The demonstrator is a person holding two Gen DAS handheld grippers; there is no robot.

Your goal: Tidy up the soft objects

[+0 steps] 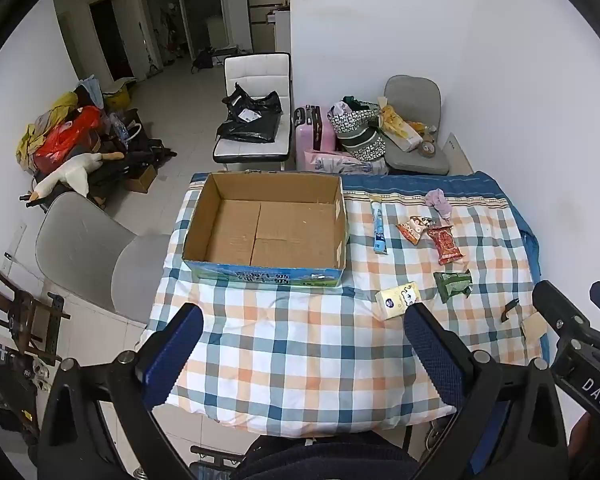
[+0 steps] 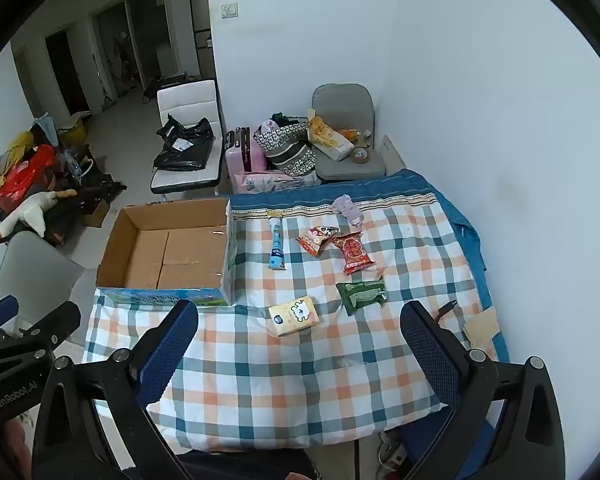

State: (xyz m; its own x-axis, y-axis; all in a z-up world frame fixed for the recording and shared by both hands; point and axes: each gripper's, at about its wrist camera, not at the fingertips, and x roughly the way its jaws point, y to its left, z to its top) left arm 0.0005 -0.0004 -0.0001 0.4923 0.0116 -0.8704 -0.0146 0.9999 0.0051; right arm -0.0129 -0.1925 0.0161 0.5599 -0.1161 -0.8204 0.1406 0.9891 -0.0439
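An empty cardboard box (image 1: 266, 226) (image 2: 168, 248) stands on the checked cloth (image 1: 300, 340) (image 2: 300, 360). To its right lie a yellow tissue pack (image 1: 398, 300) (image 2: 294, 315), a green packet (image 1: 453, 285) (image 2: 362, 295), a red snack packet (image 1: 445, 245) (image 2: 352, 253), an orange packet (image 1: 414, 229) (image 2: 316, 239), a blue tube (image 1: 379, 226) (image 2: 276, 246) and a lilac cloth (image 1: 439, 201) (image 2: 349, 207). My left gripper (image 1: 304, 316) and my right gripper (image 2: 300, 316) are both open and empty, held above the table's near edge. The right gripper (image 1: 572, 312) also shows in the left wrist view.
A small black clip (image 1: 510, 309) (image 2: 446, 308) and a brown paper scrap (image 1: 534, 326) (image 2: 482, 326) lie at the cloth's right edge. Grey chairs (image 1: 100, 256) (image 1: 414, 128), a white chair (image 1: 256, 120), a pink suitcase (image 1: 314, 132) and bags surround the table. The wall is close on the right.
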